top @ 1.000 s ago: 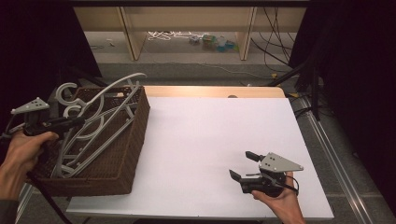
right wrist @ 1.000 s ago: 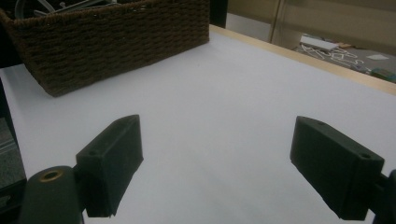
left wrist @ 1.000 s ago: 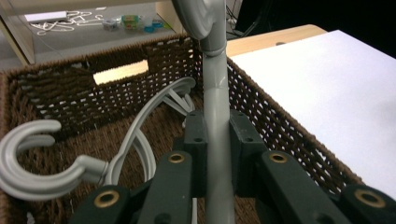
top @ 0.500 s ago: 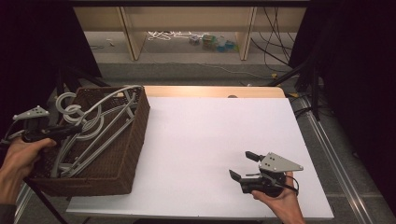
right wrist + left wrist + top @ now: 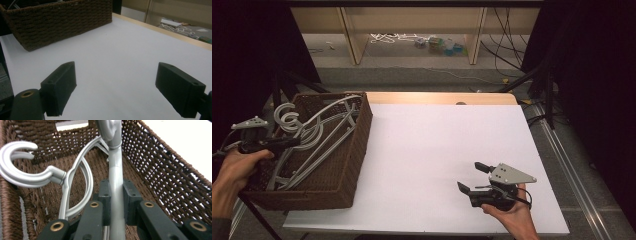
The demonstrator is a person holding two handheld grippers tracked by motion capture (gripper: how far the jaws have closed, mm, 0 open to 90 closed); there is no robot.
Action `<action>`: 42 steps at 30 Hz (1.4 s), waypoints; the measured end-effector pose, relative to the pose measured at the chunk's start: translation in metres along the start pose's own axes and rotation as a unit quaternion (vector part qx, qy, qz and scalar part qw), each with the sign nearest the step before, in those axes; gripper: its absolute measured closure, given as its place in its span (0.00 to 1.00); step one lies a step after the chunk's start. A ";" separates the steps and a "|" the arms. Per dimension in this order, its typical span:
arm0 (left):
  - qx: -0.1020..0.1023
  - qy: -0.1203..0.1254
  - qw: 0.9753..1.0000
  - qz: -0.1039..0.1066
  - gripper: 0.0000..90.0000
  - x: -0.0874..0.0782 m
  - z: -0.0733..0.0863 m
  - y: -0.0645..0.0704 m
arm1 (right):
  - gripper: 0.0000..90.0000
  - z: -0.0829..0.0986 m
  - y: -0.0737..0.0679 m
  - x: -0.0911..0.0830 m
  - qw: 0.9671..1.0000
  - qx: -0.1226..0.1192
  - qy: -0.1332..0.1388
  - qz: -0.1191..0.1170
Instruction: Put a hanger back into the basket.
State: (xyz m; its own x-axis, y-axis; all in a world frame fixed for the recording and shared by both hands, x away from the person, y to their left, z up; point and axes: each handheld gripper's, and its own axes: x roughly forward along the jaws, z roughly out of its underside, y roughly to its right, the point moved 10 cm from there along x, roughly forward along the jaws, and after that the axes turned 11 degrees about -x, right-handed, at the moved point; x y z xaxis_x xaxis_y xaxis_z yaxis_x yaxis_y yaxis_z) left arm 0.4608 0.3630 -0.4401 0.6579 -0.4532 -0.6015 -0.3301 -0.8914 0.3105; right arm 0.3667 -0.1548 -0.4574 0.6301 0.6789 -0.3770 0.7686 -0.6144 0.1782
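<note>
Two hangers (image 5: pixel 75 177) in one basket (image 5: pixel 357 150)

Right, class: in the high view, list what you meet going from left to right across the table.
Left gripper, shut on a grey hanger → brown wicker basket holding the hangers → bare white tabletop → right gripper, open, in the person's right hand.
</note>
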 end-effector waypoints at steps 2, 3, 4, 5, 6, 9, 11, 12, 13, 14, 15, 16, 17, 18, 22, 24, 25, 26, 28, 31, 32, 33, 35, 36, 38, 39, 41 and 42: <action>-0.005 -0.011 1.000 -0.006 0.88 0.004 0.002 -0.001 | 0.20 0.001 0.000 -0.002 1.000 -0.001 -0.009 0.001; -0.004 -0.015 1.000 -0.009 0.88 0.006 0.002 -0.001 | 0.20 0.001 0.000 -0.002 1.000 -0.001 -0.008 -0.002; 0.005 -0.027 1.000 -0.009 0.88 0.007 0.004 -0.002 | 0.20 0.001 0.000 -0.002 1.000 -0.001 -0.008 -0.002; 0.004 -0.028 1.000 -0.010 0.88 0.009 0.004 -0.001 | 0.20 0.001 0.000 -0.002 1.000 -0.001 -0.008 -0.002; 0.003 -0.032 0.999 -0.012 0.88 0.010 0.004 -0.001 | 0.20 0.001 0.000 -0.002 1.000 -0.001 -0.009 -0.002; 0.005 -0.046 0.999 -0.012 0.88 0.017 0.008 0.000 | 0.20 0.001 0.000 -0.002 1.000 0.000 -0.008 -0.003; 0.005 -0.050 0.999 -0.013 0.88 0.021 0.009 0.001 | 0.20 0.000 0.000 -0.001 1.000 -0.001 -0.003 -0.003; 0.014 -0.059 0.998 -0.020 0.88 0.022 0.010 0.000 | 0.20 0.001 0.000 -0.001 1.000 -0.001 -0.008 -0.001; 0.015 -0.061 0.998 -0.021 0.88 0.023 0.010 -0.001 | 0.20 0.001 0.000 -0.001 1.000 -0.001 -0.009 -0.001; 0.012 -0.065 0.998 -0.023 0.88 0.025 0.011 -0.001 | 0.20 0.001 0.000 -0.001 1.000 0.000 -0.005 0.001; 0.014 -0.068 0.997 -0.028 0.88 0.026 0.011 -0.003 | 0.20 0.001 0.000 -0.001 1.000 -0.001 -0.008 -0.001; 0.015 -0.074 0.996 -0.045 0.88 0.026 0.012 -0.007 | 0.20 0.001 0.000 0.000 1.000 0.000 -0.004 0.001; 0.014 -0.080 0.996 -0.044 0.88 0.028 0.014 -0.007 | 0.20 0.001 0.000 0.000 1.000 0.001 -0.005 0.000; 0.016 -0.085 0.995 -0.055 0.86 0.029 0.016 -0.011 | 0.20 0.001 0.000 0.000 1.000 0.001 -0.005 0.000; 0.006 -0.082 0.995 -0.056 0.84 0.030 0.017 -0.016 | 0.20 0.002 0.000 -0.001 1.000 -0.001 -0.009 -0.003; 0.007 -0.081 0.995 -0.059 0.83 0.030 0.017 -0.016 | 0.20 0.003 0.001 -0.001 1.000 -0.001 -0.011 -0.002; 0.009 -0.084 0.994 -0.065 0.82 0.030 0.018 -0.017 | 0.19 0.003 0.001 0.000 1.000 -0.002 -0.012 -0.003; 0.008 -0.083 0.994 -0.072 0.80 0.030 0.018 -0.018 | 0.19 0.003 0.000 0.000 1.000 -0.001 -0.012 -0.004; 0.005 -0.087 0.993 -0.077 0.76 0.030 0.020 -0.021 | 0.19 0.003 0.000 0.000 1.000 -0.002 -0.012 -0.002; 0.002 -0.086 0.993 -0.078 0.69 0.031 0.022 -0.021 | 0.19 0.002 0.001 0.000 1.000 -0.002 -0.010 -0.002; 0.006 -0.086 0.993 -0.081 0.68 0.030 0.023 -0.021 | 0.19 0.002 0.001 0.000 1.000 -0.002 -0.009 0.001; 0.006 -0.084 0.993 -0.084 0.66 0.031 0.023 -0.021 | 0.19 0.002 0.001 0.000 1.000 -0.002 -0.009 0.000; 0.002 -0.082 0.992 -0.091 0.61 0.029 0.022 -0.022 | 0.19 0.003 0.001 0.000 1.000 -0.001 -0.011 -0.002; 0.000 -0.078 0.992 -0.098 0.58 0.028 0.021 -0.023 | 0.19 0.002 0.001 0.000 1.000 -0.001 -0.010 -0.003; -0.005 -0.070 0.992 -0.104 0.55 0.026 0.020 -0.024 | 0.19 0.003 0.000 0.000 1.000 -0.001 -0.011 -0.002; -0.011 -0.060 0.992 -0.108 0.54 0.025 0.018 -0.025 | 0.19 0.003 0.000 0.000 1.000 -0.001 -0.011 -0.002; -0.015 -0.043 0.992 -0.116 0.49 0.020 0.013 -0.023 | 0.19 0.002 0.000 0.000 1.000 -0.001 -0.010 -0.002; -0.009 -0.041 0.992 -0.119 0.46 0.016 0.012 -0.022 | 0.19 0.002 0.000 0.000 1.000 -0.001 -0.011 -0.002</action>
State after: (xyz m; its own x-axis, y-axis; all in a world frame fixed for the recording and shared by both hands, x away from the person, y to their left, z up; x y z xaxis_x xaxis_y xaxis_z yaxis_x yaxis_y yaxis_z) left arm 0.4711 0.3755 -0.4656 0.6585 -0.2293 -0.7168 -0.1598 -0.9733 0.1645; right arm 0.3667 -0.1561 -0.4595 0.6248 0.6725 -0.3967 0.7712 -0.6108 0.1792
